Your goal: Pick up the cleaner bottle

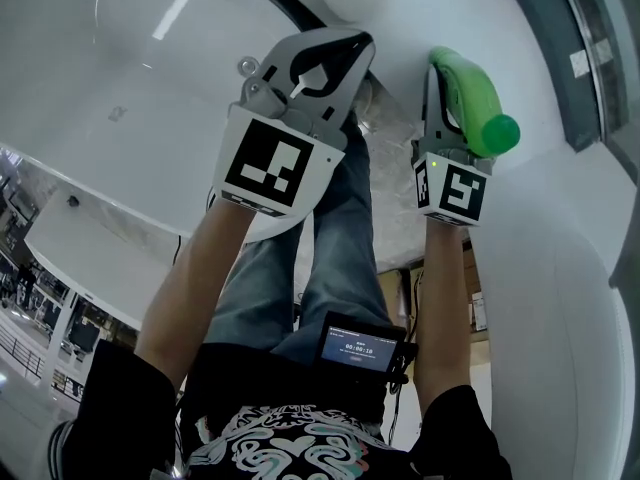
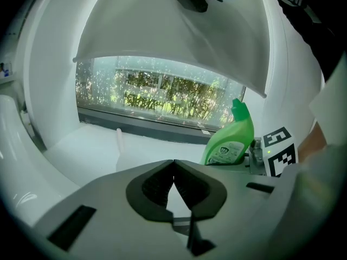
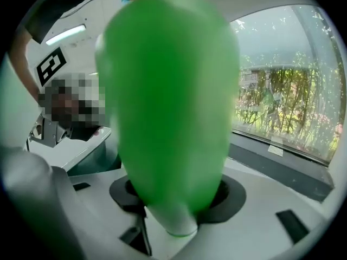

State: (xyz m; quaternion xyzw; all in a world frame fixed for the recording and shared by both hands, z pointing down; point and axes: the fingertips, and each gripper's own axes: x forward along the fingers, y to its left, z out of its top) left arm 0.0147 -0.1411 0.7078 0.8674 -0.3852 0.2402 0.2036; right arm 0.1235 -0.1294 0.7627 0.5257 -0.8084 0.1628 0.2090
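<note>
Seemingly finishing the pickup, the right gripper (image 1: 441,108) is pinching the green cleaner bottle (image 1: 478,96) at upper right, next needing only a steady hold, while the left gripper (image 1: 320,66) is idling, pressed together.

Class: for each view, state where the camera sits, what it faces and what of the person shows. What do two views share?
Head view: on the head, facing down; arms, jeans, left gripper, right gripper.
Left gripper view: behind its shut jaws, facing window; an arm.
Right gripper view: behind its jaws, facing the gripped bottle; an arm.
Shared: all show the bottle.
</note>
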